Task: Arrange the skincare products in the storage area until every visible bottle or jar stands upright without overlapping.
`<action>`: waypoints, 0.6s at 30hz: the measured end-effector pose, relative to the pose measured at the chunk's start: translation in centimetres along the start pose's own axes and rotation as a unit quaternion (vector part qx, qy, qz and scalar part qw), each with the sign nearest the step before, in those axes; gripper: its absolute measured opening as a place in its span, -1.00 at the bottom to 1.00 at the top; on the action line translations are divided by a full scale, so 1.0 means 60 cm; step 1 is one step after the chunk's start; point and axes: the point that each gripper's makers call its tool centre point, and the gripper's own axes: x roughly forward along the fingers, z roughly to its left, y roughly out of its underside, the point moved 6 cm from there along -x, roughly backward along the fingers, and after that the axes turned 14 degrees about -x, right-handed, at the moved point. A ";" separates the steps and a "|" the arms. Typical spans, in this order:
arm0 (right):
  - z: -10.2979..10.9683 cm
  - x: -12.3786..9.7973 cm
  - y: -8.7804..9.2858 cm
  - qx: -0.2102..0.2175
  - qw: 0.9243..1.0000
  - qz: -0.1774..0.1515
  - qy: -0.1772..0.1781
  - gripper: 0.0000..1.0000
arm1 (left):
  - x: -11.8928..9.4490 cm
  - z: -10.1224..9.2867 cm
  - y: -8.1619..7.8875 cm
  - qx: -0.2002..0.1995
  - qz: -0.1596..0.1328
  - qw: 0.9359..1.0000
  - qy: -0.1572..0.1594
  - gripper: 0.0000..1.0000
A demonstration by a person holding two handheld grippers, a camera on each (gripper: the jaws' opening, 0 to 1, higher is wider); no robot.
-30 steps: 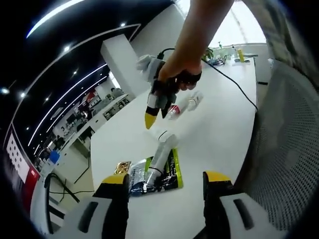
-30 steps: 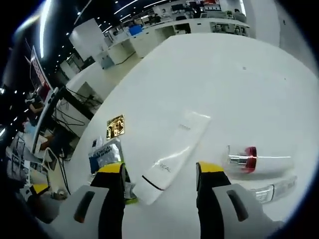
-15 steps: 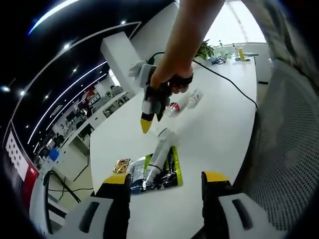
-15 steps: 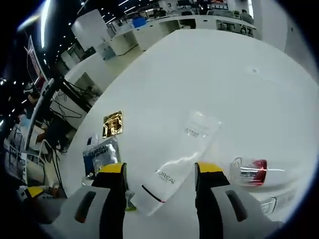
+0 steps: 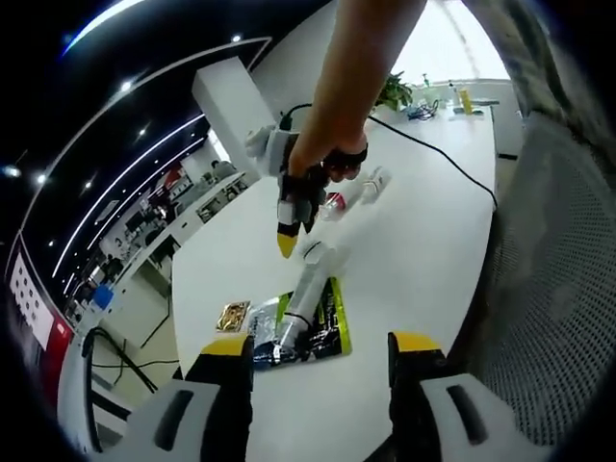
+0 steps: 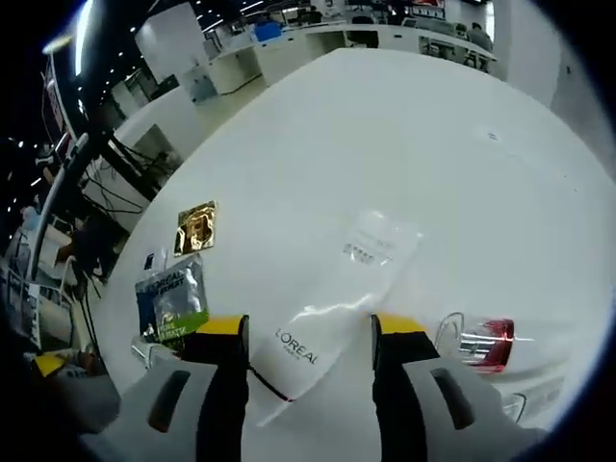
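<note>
Two yellow-tipped jaws of the left gripper (image 5: 320, 345) are standing apart over the table (image 5: 423, 241) — a white tube (image 5: 306, 289) is lying flat beyond them, cap end nearest, long axis running away toward the right gripper (image 5: 289, 239).

Right gripper view: the right gripper's (image 6: 308, 327) jaws are straddling the tube (image 6: 332, 313) apart — not visibly clamping it, its crimped end pointing away; a red-banded bottle (image 6: 486, 344) is lying beside.

Both views are bright and evenly lit. Ceiling light strips (image 5: 144, 144) streak the dark upper left of the left gripper view, and a blown-out window (image 5: 452, 48) glares behind. The white bench (image 6: 404, 144) reflects strongly, with faint shadows. Fisheye bending curves the edges, where detail softens.
</note>
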 end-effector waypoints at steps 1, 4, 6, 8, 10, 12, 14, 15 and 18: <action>0.000 0.002 0.001 0.000 1.000 0.001 0.000 -0.02 | 0.000 0.000 0.001 0.001 0.002 1.000 0.001 0.10; -0.001 0.011 0.004 -0.009 1.000 0.011 0.002 -0.02 | 0.001 0.000 0.002 0.001 0.006 1.000 0.001 0.10; -0.002 0.017 0.008 -0.024 0.999 0.022 0.002 -0.06 | 0.002 -0.001 0.003 0.001 0.008 1.000 0.003 0.10; -0.005 0.017 0.004 -0.033 0.999 0.018 0.008 -0.10 | 0.002 -0.002 0.005 0.001 0.012 1.000 0.005 0.10; -0.006 0.019 0.002 -0.043 0.999 0.021 0.009 -0.13 | 0.002 -0.002 0.004 0.002 0.011 1.000 0.006 0.10; -0.008 0.022 -0.001 -0.078 0.996 0.032 0.007 -0.15 | 0.002 -0.002 0.005 0.000 0.013 1.000 0.007 0.10; -0.009 0.025 -0.003 -0.120 0.992 0.040 0.003 -0.18 | 0.002 -0.002 0.006 0.000 0.015 1.000 0.007 0.09; -0.010 0.027 -0.003 -0.139 0.989 0.050 0.004 -0.20 | 0.003 -0.002 0.006 -0.001 0.016 1.000 0.007 0.09; -0.010 0.031 -0.007 -0.166 0.984 0.065 0.002 -0.22 | 0.003 -0.002 0.007 -0.002 0.017 1.000 0.008 0.08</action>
